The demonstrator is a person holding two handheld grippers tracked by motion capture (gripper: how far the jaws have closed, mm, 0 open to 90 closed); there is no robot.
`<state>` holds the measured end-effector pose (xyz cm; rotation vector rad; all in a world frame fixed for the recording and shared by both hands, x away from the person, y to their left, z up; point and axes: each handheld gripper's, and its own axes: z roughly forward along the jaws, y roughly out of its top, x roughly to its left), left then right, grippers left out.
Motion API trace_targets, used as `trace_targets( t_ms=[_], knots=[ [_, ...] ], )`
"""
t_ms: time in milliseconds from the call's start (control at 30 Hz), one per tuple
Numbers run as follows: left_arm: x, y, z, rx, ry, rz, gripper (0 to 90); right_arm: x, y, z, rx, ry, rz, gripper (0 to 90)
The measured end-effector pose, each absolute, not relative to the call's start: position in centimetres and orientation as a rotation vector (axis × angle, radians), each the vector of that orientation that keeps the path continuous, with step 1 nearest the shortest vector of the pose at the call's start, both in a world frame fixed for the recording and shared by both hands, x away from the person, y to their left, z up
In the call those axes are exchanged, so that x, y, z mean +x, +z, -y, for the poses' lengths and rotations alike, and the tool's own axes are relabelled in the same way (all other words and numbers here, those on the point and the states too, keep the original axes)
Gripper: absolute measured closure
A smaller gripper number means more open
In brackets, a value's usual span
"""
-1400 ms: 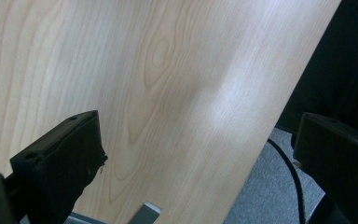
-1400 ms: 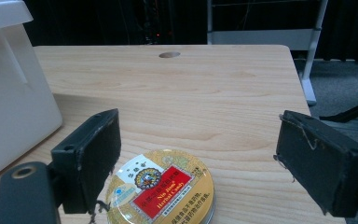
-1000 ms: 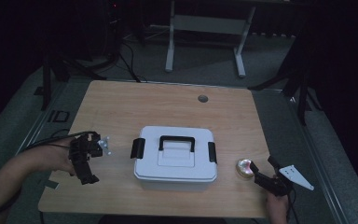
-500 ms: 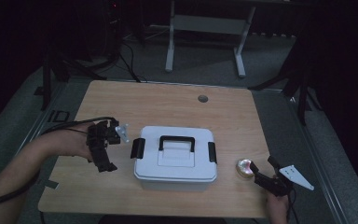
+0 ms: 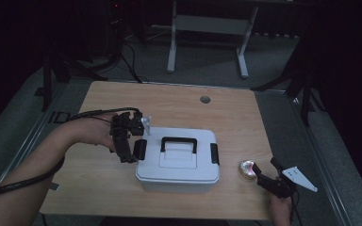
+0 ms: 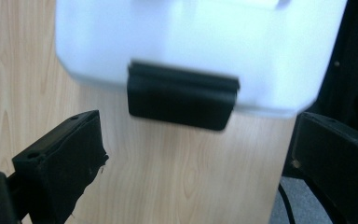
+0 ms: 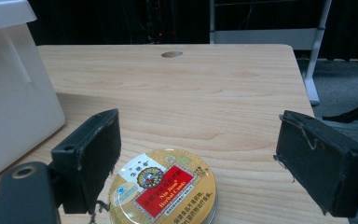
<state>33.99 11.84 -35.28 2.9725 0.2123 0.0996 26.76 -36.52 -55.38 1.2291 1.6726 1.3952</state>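
White plastic lidded box (image 5: 178, 155) w/ black side latch (image 6: 182, 95) just ahead of left gripper (image 5: 128, 149), jaws spread wide.
Right gripper (image 5: 263, 173) released too; round gold candy tin (image 7: 163, 187) sits btwn its jaws, untouched.

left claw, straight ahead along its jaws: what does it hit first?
Probably the black side latch of the white box. The left claw is open with the latch centred ahead between its jaws; bare table in between. Gap unclear from the blur.
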Motion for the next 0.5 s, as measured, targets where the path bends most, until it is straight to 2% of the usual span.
trace_targets(
  t_ms=[500],
  knots=[
    [35.7, -35.8, -7.4, 3.001, 0.082, -0.132, 1.4, 26.8, -55.4, 36.6, 1.231, 1.407, -1.673, 13.5]
  ],
)
